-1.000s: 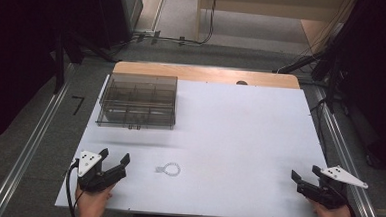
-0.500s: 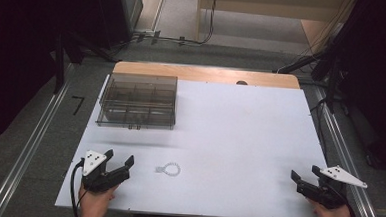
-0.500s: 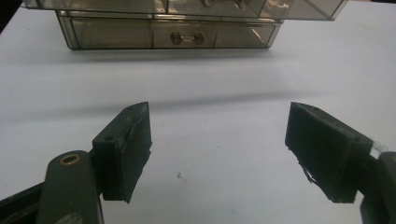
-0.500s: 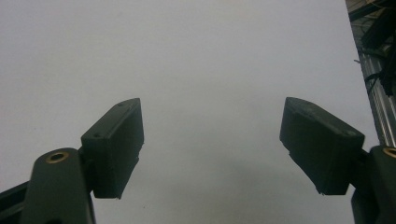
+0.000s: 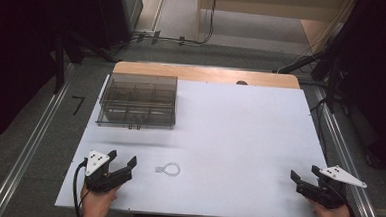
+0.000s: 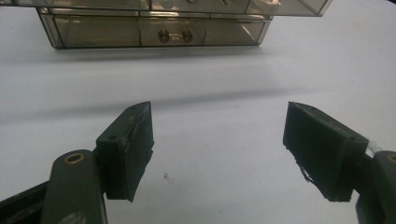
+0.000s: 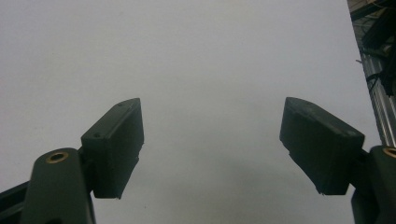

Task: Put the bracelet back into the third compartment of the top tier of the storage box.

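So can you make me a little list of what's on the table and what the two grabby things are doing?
table: white top, wooden strip at the far edge
box: clear smoky organizer box with compartments, far left, lid shut
small thing: little bracelet-like ring lying near the front left
left gripper: open, holding nothing, just left of the ring
right gripper: open, holding nothing, at the front right corner

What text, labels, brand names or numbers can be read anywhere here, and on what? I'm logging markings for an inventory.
None can be read.
Clear compartment box: no label or print seen, also none on its front in the left gripper view.
Left gripper and right gripper: black jaws and grey plates bear no lettering.
White table top: blank.
Small bracelet-like ring: too small to tell.
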